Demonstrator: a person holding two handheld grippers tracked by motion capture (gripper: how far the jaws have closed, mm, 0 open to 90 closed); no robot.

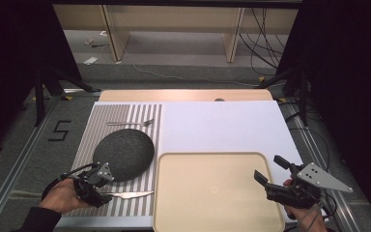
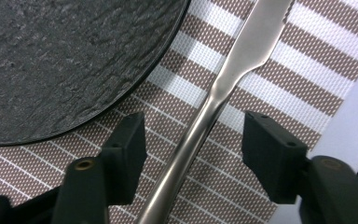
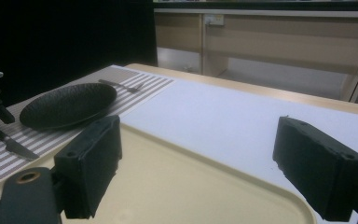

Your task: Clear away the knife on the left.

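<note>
**Claw straddling knife handle, not yet gripping**

High view: left claw [image 1: 107,192] sits low at the knife [image 1: 129,194] on the striped placemat [image 1: 125,116], just beside the dark plate [image 1: 124,153].

Left gripper view: jaws part-open, handle [image 2: 186,144] between them, gaps both sides. Centre, then squeeze low.

Right gripper view: right claw [image 3: 196,163] wide open, holding nothing, over the tray [image 3: 177,186].
</note>
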